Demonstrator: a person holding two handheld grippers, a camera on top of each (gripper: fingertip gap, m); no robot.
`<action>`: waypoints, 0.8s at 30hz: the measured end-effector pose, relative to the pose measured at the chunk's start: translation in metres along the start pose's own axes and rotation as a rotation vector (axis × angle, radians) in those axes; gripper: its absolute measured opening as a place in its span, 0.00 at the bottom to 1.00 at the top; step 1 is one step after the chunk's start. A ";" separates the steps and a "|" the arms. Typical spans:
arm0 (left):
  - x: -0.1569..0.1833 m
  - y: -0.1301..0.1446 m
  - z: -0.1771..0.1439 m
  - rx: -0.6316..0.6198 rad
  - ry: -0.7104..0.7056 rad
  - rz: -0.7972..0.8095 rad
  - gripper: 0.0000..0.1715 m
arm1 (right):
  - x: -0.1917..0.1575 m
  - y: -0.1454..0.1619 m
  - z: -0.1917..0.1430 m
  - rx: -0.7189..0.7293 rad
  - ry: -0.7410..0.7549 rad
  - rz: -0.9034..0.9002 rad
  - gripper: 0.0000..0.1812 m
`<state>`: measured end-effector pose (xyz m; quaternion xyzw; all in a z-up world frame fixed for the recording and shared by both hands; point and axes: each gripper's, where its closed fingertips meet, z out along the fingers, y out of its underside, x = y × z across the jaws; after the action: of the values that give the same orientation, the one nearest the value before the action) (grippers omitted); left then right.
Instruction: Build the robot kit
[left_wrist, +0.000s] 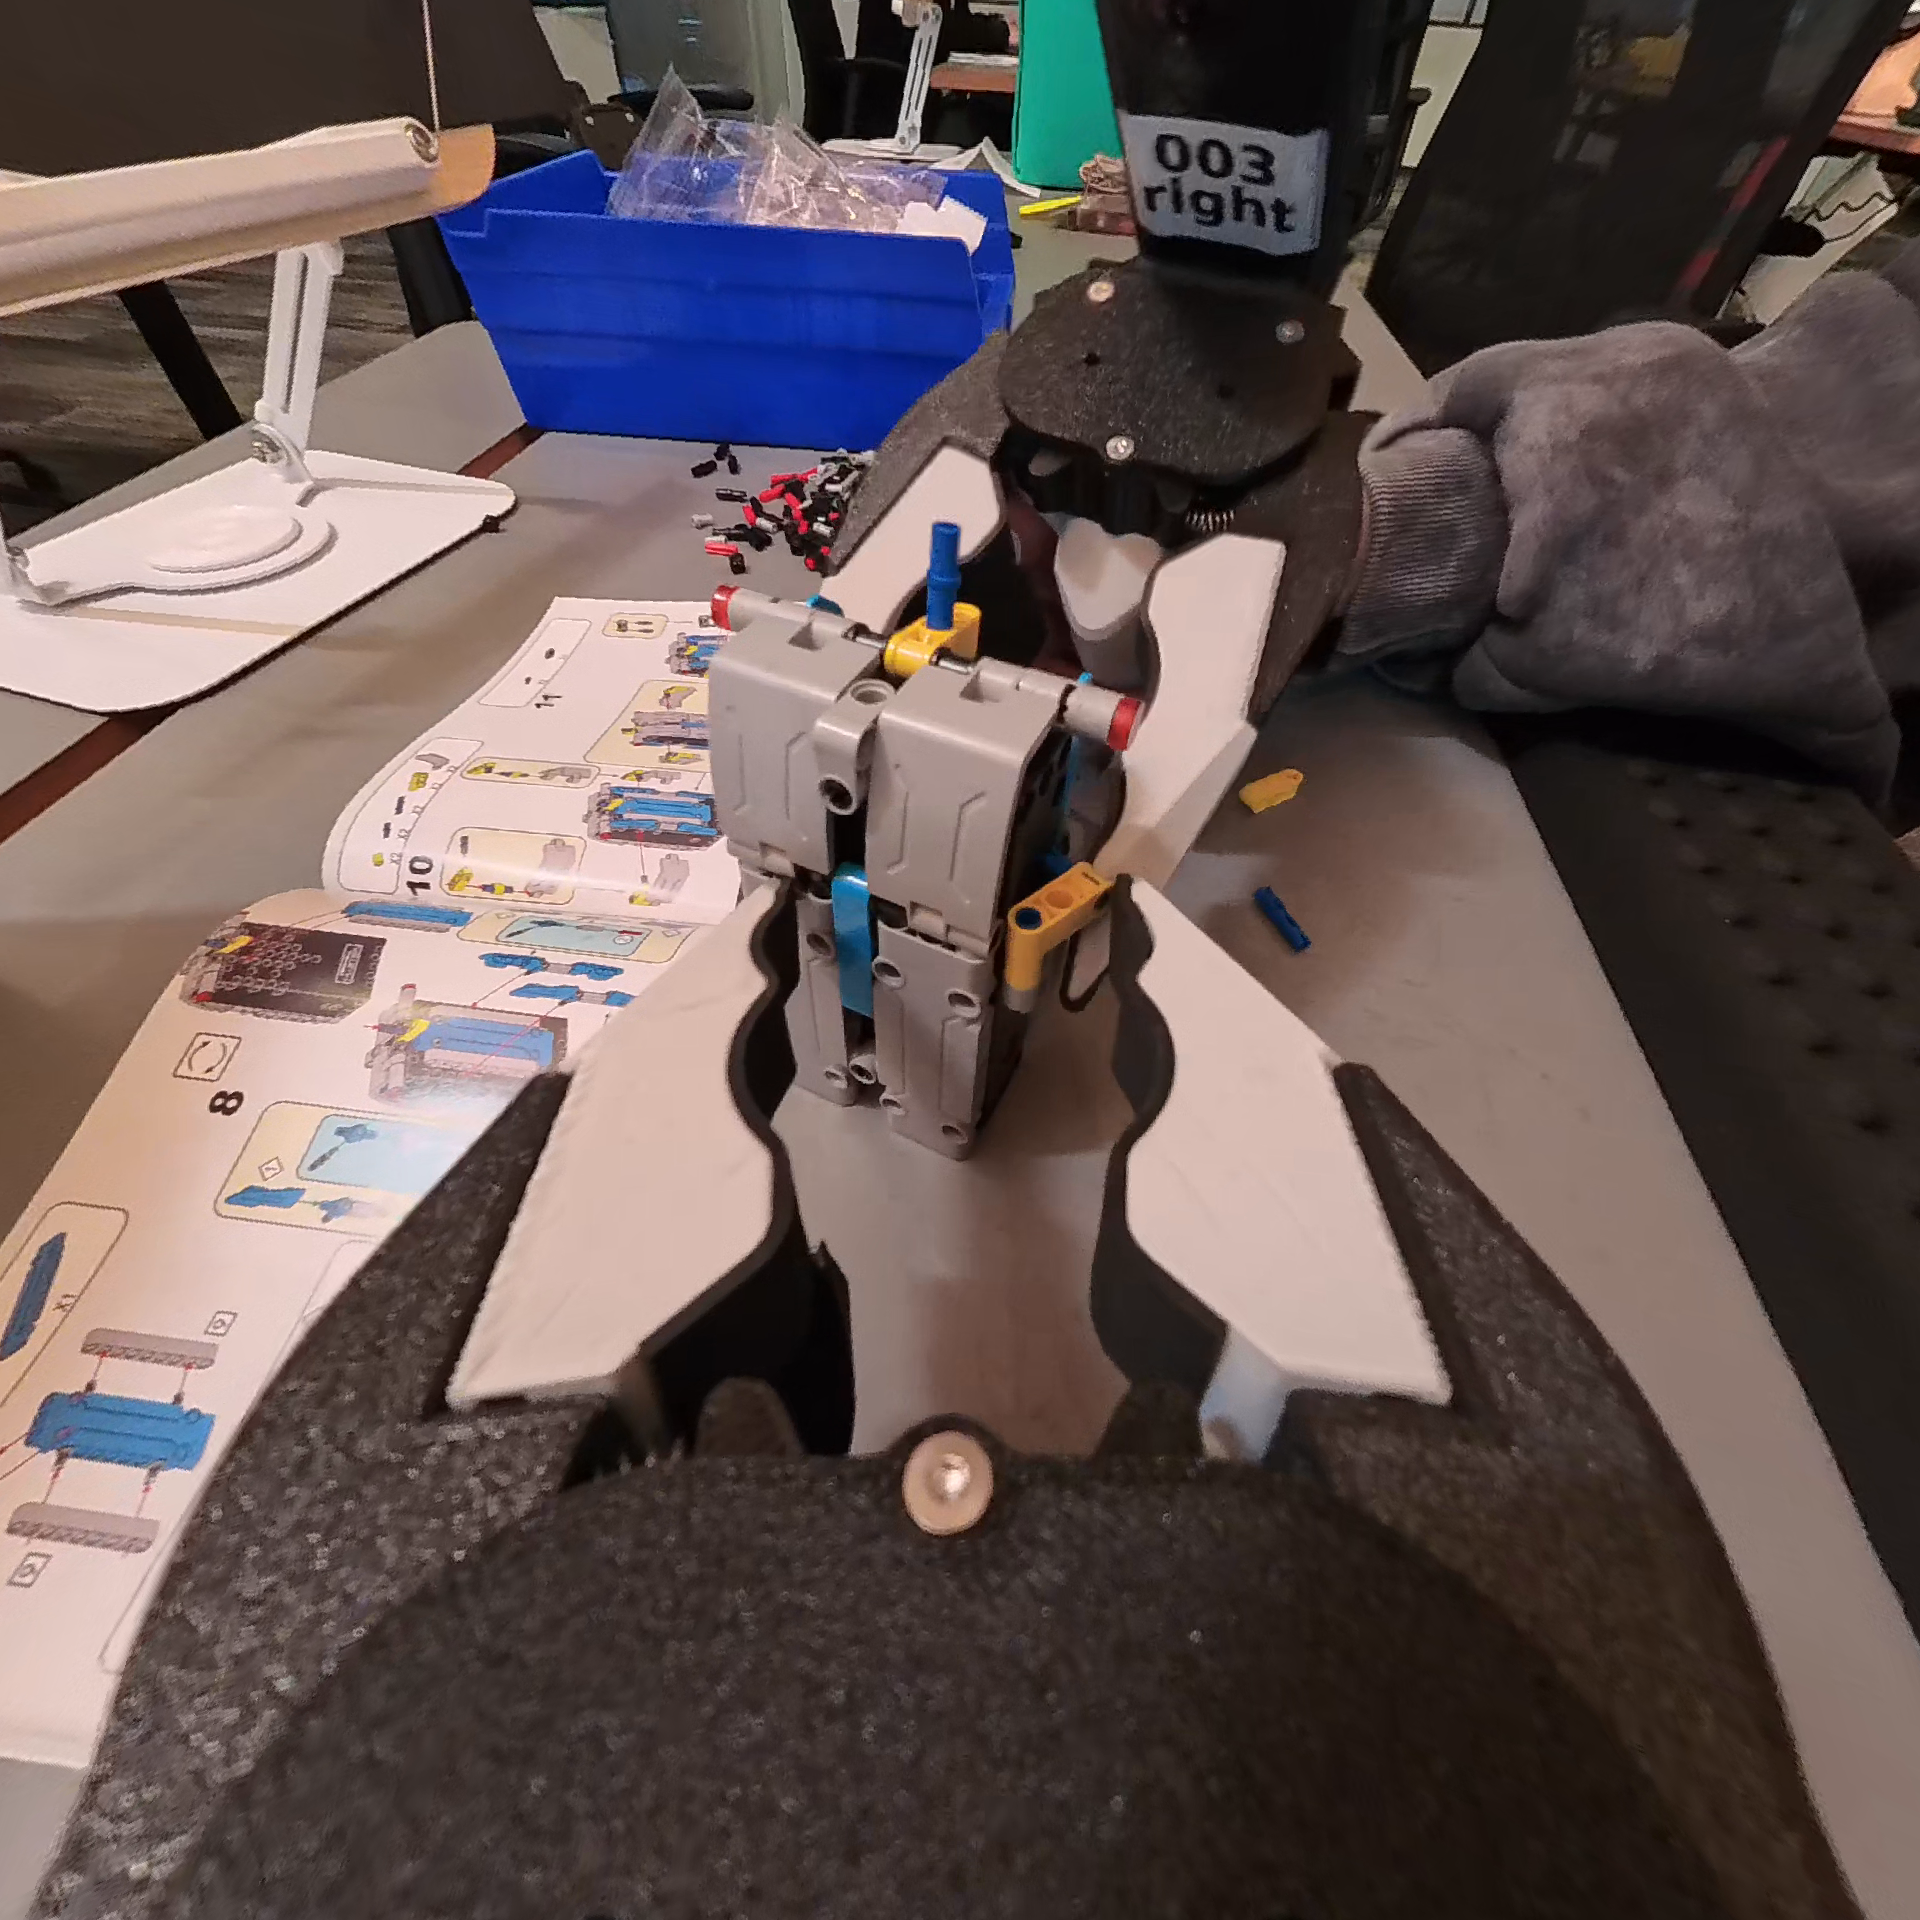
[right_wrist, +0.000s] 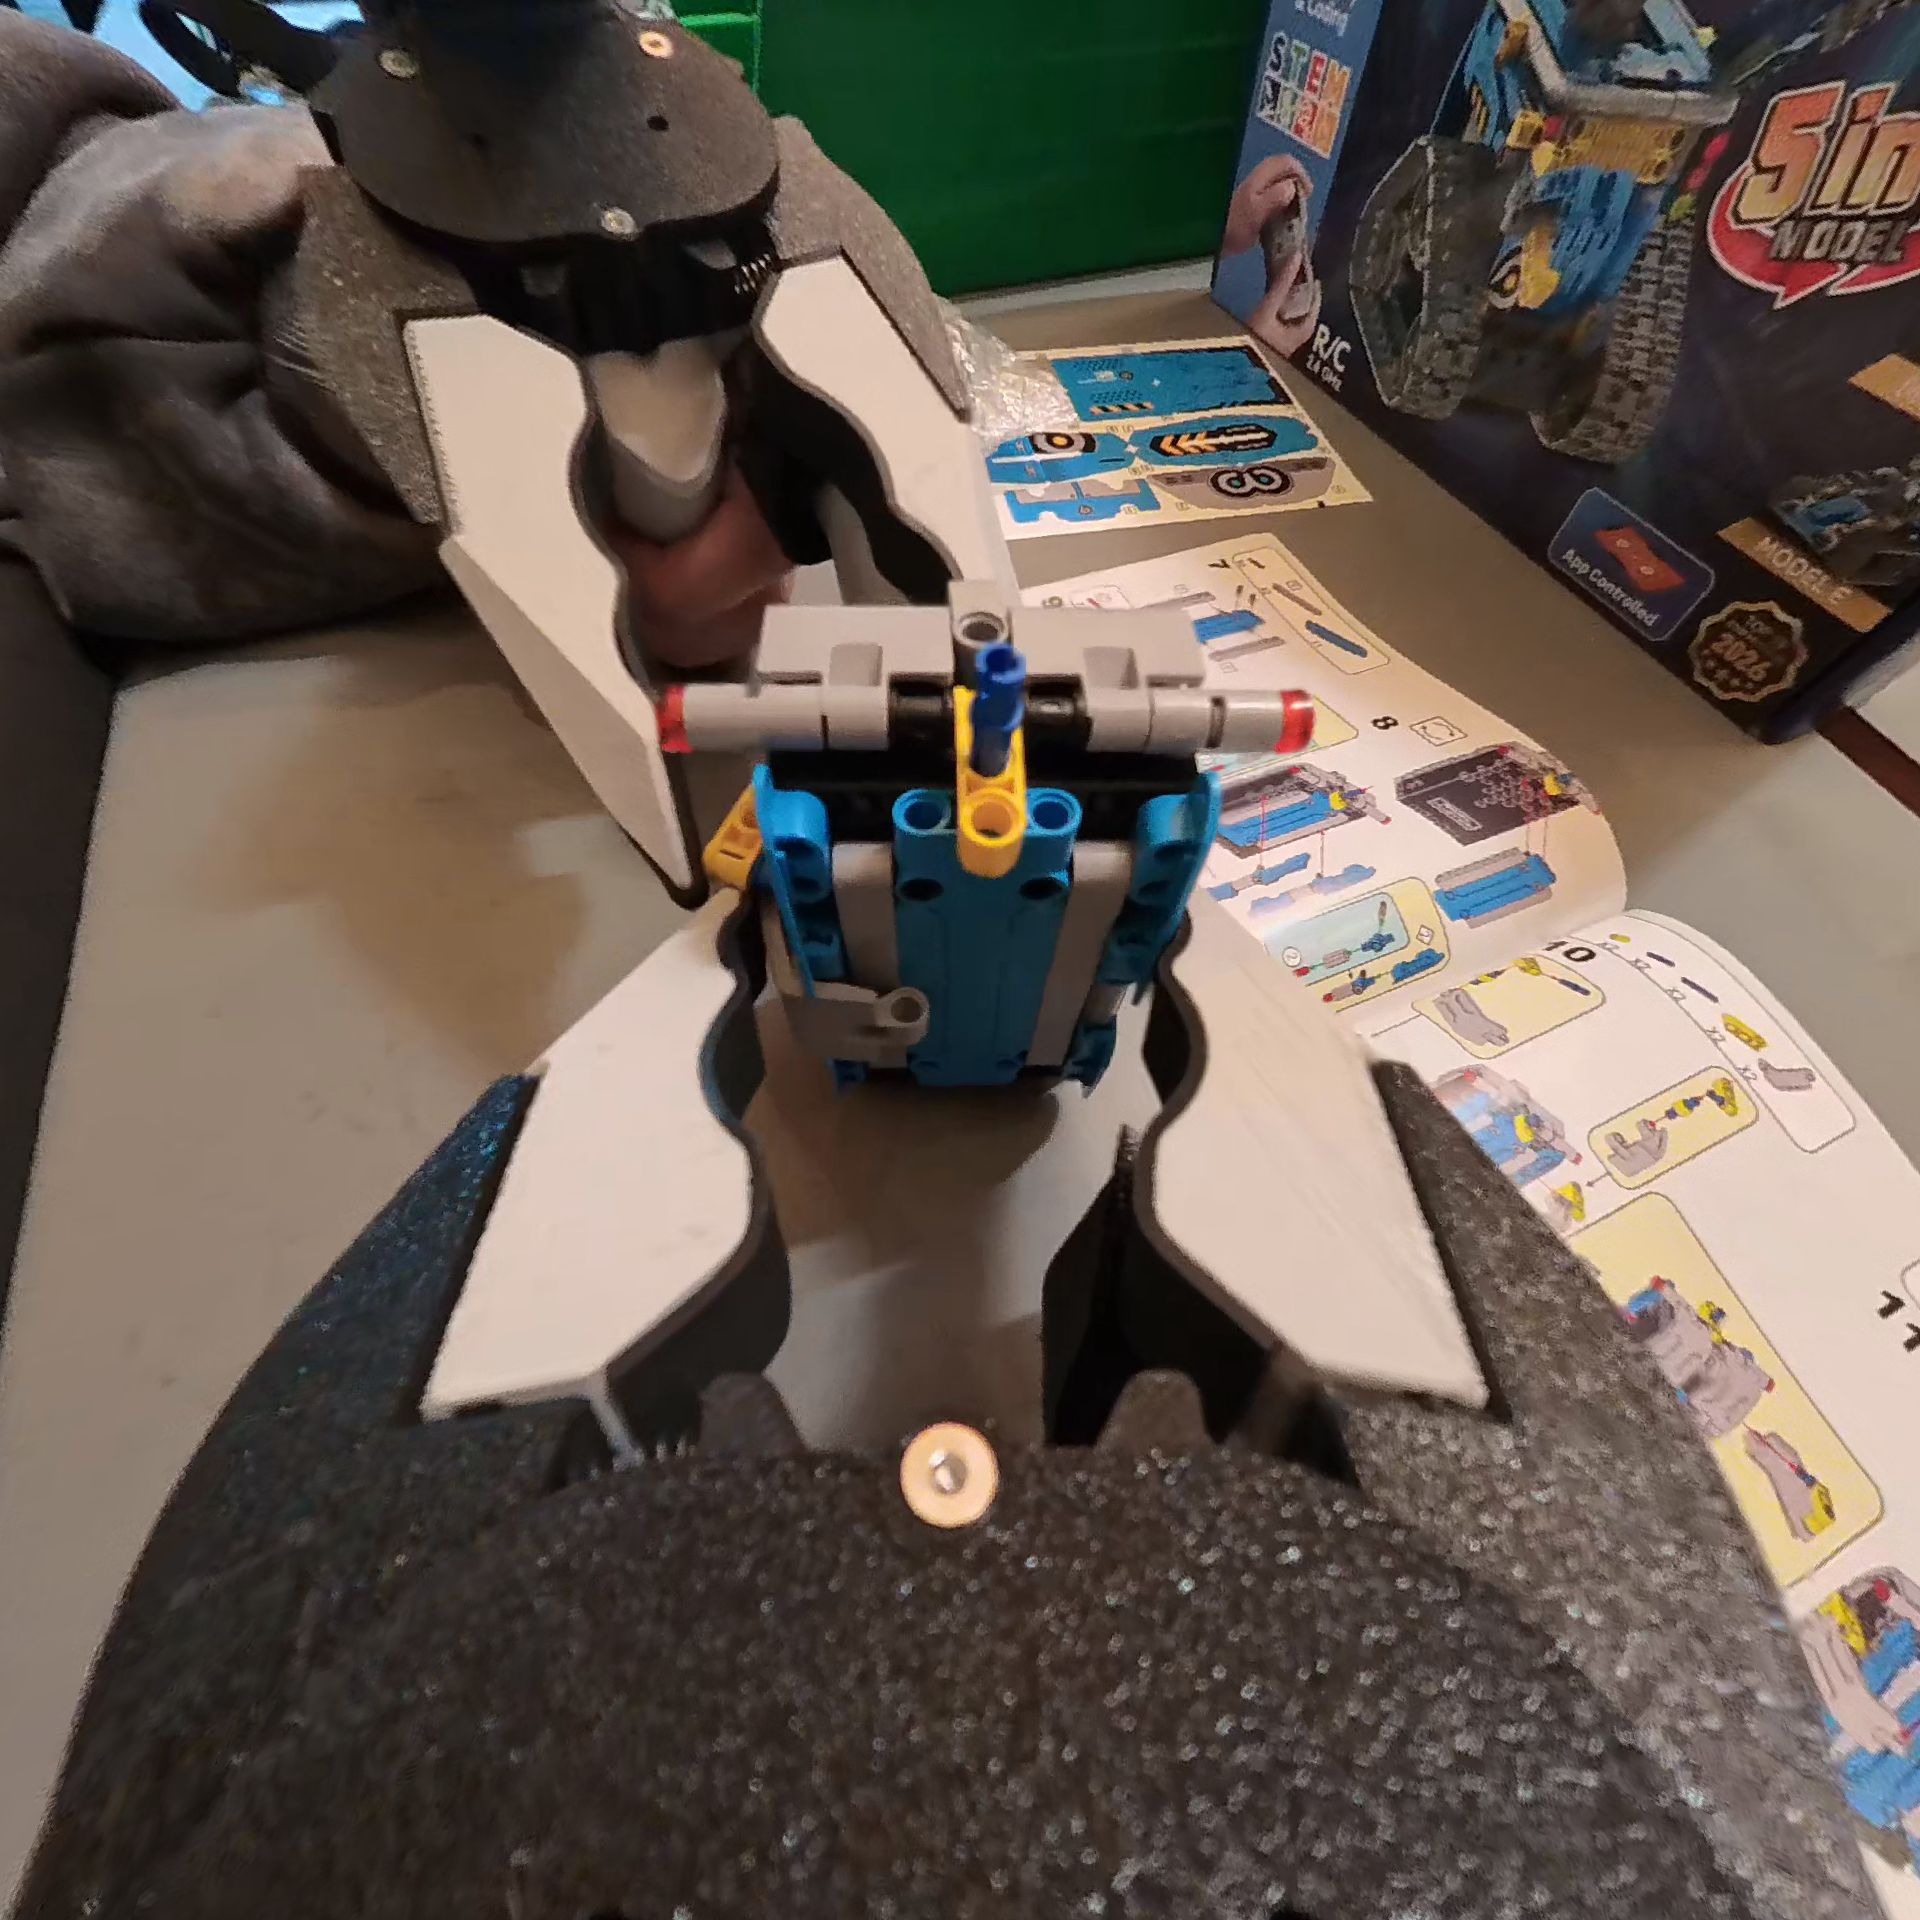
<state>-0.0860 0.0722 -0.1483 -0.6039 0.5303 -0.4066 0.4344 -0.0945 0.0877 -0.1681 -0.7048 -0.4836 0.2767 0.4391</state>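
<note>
Both tools sit on one workpiece: the brick assembly (left_wrist: 894, 894), a grey-and-blue block standing on end on the grey table (left_wrist: 1455, 1039), between the two grippers.

Your left gripper (left_wrist: 935, 914) has its jaws part-open, closed in on the lower half of the assembly, fingertips against its sides. Your right gripper (right_wrist: 956, 935) comes from the opposite face, jaws likewise part-open and clamped on the blue side rails. Contact on its left pad looks firm; the right pad is harder to read, so treat that side as probable.

Doing it well: keep both grips square to the block so it stays upright. The grey cross axle (right_wrist: 982, 717) with red ends and the dark blue pin (right_wrist: 995, 691) in the yellow connector (right_wrist: 987, 800) stick out at the top; keep fingertips clear of them. A yellow piece (left_wrist: 1055, 920) juts from one lower corner, near the left gripper's right fingertip; don't lever on it.

Pose: the grippers face each other, tips nearly meeting around the block. A grey sleeve (left_wrist: 1621, 520) rests on the table behind the right gripper.

Nearby: the instruction booklet (left_wrist: 343, 1018) open beside the block, a scatter of small pins (left_wrist: 790, 509), a blue bin (left_wrist: 727, 312), and the kit box (right_wrist: 1610, 312).
</note>
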 end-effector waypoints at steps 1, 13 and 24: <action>0.000 0.000 0.000 0.001 -0.005 -0.001 0.35 | 0.000 0.001 0.001 -0.007 0.016 -0.004 0.41; 0.007 0.000 -0.002 0.006 -0.037 0.049 0.36 | -0.006 0.000 0.000 0.032 -0.026 0.006 0.40; 0.022 0.007 -0.027 -0.014 0.008 0.048 0.21 | -0.007 -0.002 -0.002 0.083 -0.129 0.055 0.40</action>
<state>-0.1116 0.0475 -0.1467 -0.5925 0.5491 -0.3948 0.4376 -0.0968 0.0808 -0.1653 -0.6797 -0.4797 0.3532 0.4280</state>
